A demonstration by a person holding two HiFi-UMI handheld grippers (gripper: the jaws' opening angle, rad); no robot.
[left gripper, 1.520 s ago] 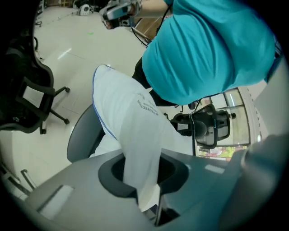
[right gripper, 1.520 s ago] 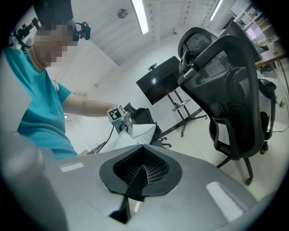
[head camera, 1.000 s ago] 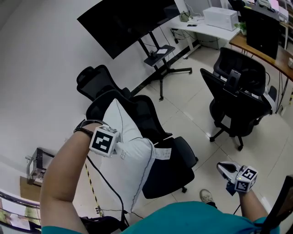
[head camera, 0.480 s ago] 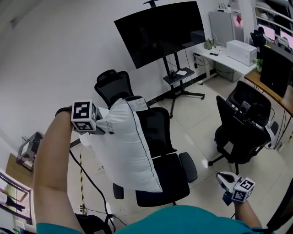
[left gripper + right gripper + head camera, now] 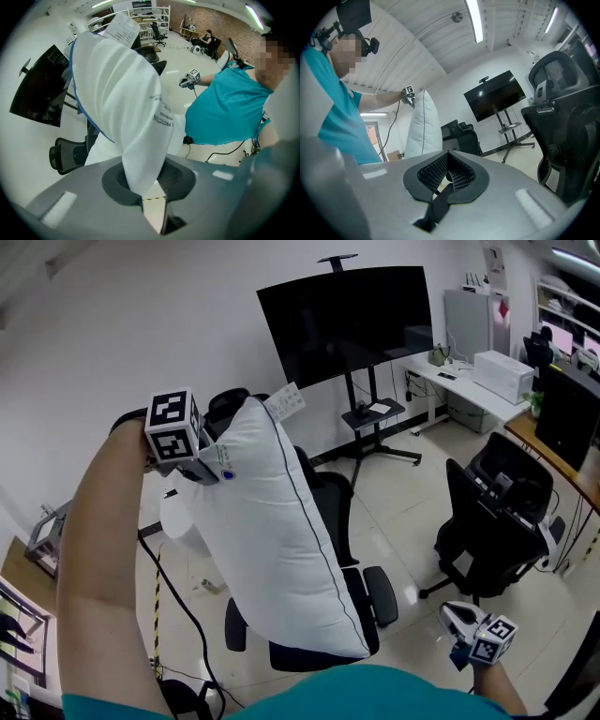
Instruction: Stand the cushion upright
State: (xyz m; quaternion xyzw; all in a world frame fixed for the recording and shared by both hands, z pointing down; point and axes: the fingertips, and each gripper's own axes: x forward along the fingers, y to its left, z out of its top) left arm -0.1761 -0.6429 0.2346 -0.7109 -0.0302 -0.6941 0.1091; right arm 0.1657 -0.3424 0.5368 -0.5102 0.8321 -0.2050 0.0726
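White and plump, the cushion hung from the left gripper, whose jaws were clenched on a pinch of fabric at its top corner. Its long axis ran nearly upright below them, slanting down toward the seat of the black office chair; whether it touched the seat was unclear. The right gripper, closed on nothing, sat low and well apart. A dark piped seam edged the cushion, with a paper tag on top.
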